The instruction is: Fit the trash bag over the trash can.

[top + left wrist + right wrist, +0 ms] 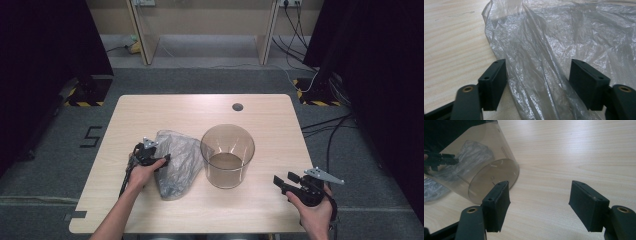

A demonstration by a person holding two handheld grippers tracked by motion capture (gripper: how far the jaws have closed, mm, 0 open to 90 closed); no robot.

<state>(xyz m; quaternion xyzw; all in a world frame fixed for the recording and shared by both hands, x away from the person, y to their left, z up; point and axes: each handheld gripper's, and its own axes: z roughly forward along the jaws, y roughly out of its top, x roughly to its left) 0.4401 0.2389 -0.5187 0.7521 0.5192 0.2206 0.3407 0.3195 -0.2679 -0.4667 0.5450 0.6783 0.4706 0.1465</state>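
A crumpled clear plastic bag (179,161) lies on the wooden table (150,115), left of a smoky transparent round bin (227,155) that stands upright with its mouth up. My left gripper (161,159) is at the bag's left edge. In the left gripper view its jaws straddle a raised fold of the bag (544,45), and my left gripper (537,80) stands open with the pads apart from the film. My right gripper (284,179) is held open near the table's front right, pointing at the bin (486,165) with nothing between its fingers (539,202).
A dark cable hole (237,107) sits near the table's far edge. Black curtains flank both sides, and cables (320,125) run across the floor to the right of the table. Bare tabletop lies between the bin and my right gripper.
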